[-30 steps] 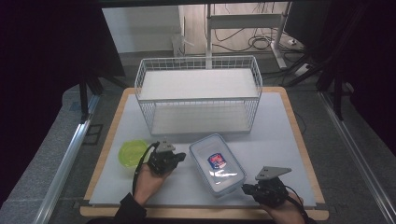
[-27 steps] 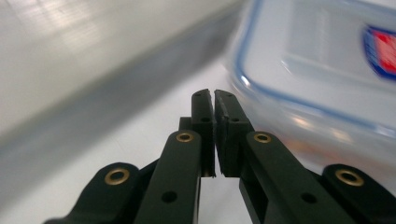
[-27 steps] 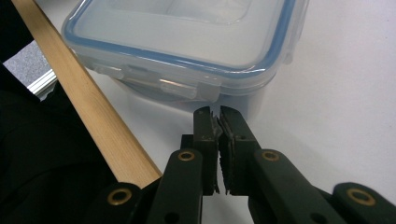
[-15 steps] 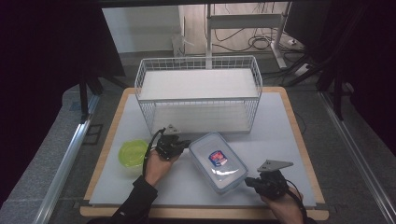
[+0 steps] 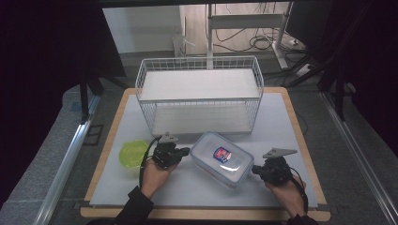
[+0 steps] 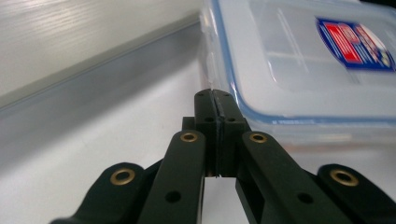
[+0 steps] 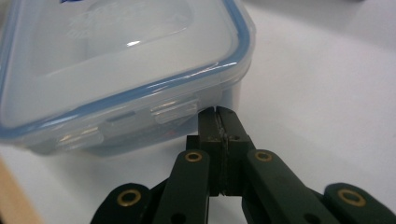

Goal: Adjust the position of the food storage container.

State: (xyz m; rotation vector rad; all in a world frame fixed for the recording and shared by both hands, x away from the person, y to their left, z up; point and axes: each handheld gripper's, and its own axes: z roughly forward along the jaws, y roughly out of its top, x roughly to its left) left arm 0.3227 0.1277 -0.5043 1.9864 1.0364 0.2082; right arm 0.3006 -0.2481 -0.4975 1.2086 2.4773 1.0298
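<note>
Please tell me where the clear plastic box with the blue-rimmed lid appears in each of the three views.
High view: plastic box, lower centre, between both grippers.
Left gripper view: upper right, at the shut fingers.
Right gripper view: upper left.
Shared landmark: its blue lid rim.

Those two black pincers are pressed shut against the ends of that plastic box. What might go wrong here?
Both the left gripper and the right gripper are shut, tips at opposite ends of the lidded container, gripping nothing. Squeezed between bare tips, the box might slip or twist free if lifted. A push from the left gripper could slide it off line, or toward the wire basket. The green bowl beside the left hand could get knocked.
</note>
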